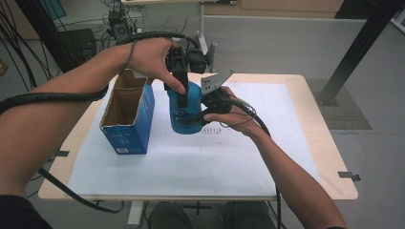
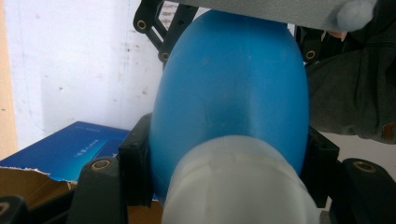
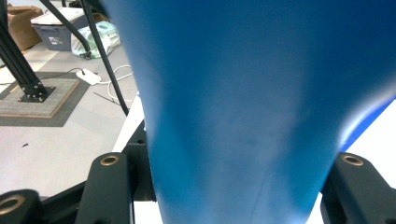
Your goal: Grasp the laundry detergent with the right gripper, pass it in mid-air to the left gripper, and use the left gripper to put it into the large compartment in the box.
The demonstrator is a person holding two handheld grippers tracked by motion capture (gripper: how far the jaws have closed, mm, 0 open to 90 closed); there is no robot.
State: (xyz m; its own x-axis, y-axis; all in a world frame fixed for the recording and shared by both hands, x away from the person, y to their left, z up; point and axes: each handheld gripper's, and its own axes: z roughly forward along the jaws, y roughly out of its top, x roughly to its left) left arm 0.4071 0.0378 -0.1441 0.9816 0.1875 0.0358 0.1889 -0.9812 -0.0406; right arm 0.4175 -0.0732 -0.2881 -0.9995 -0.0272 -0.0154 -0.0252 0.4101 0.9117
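A white sheet [image 1: 191, 157] covers the wooden counter [image 1: 320, 143], with black frame posts and cables on the floor behind. A blue bottle [image 1: 187, 112] stands mid-counter, just beside an open blue box [image 1: 128, 119]. The left claw [image 1: 179, 88] clamps the bottle's upper part from above; the right claw [image 1: 203, 114] grips its lower body from the side.

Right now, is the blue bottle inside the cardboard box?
No. In the high view the blue bottle stands on the white sheet beside the open box, clamped by the left gripper and the right gripper.
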